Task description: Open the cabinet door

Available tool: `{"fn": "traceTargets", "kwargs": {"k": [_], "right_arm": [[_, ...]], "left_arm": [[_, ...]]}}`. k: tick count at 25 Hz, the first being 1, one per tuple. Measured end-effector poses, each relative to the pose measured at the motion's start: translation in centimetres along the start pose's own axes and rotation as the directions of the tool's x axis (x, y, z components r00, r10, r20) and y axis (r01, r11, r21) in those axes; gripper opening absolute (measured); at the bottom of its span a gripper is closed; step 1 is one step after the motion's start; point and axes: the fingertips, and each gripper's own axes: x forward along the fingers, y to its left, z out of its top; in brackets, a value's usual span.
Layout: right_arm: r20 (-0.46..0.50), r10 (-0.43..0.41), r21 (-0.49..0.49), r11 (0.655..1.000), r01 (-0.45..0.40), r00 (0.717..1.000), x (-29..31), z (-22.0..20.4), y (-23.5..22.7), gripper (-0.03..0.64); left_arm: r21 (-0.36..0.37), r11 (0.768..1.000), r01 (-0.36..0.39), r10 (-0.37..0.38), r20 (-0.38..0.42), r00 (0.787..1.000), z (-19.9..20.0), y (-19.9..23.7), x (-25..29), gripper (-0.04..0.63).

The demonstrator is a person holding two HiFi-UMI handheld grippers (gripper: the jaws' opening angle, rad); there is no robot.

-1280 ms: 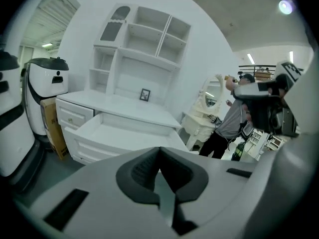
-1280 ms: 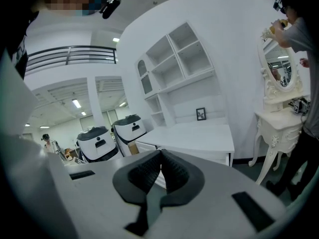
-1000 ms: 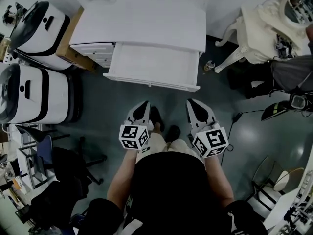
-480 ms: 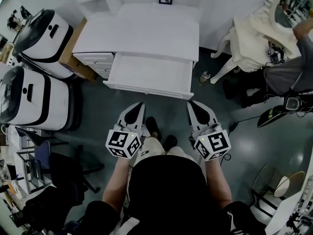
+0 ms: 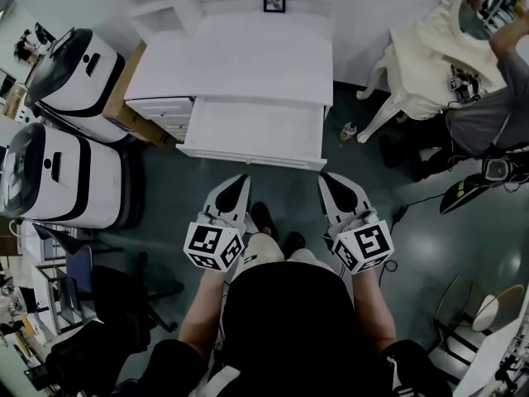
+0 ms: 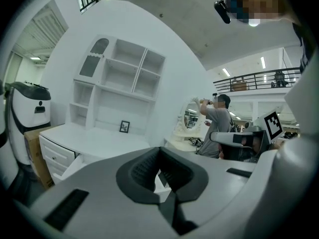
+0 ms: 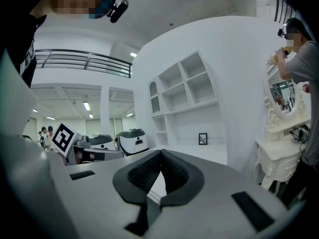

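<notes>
The white cabinet [image 5: 240,60] is set against the wall, with its wide drawer [image 5: 252,131] pulled out. In front of the cabinet and clear of it, the left gripper [image 5: 238,180] and right gripper [image 5: 328,180] are held clenched and empty.

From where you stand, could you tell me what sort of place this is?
Probably a large test hall staged with furniture: a white desk with shelves, an ornate cream dressing table, two bulky white-and-black machines.

Cabinet [image 5: 240,56] ahead; drawer [image 5: 252,126] out before it; dressing table [image 5: 430,48] right.
</notes>
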Motion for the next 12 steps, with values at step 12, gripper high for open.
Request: {"fn": "traceTargets", "kwargs": {"k": [12], "right_arm": [[0.001, 0.004, -0.005, 1.0, -0.004, 1.0, 0.4, -0.4, -1.8, 0.015]], "left_arm": [[0.009, 1.0, -0.026, 0.026, -0.004, 1.0, -0.1, 0.2, 1.8, 0.021]]}}
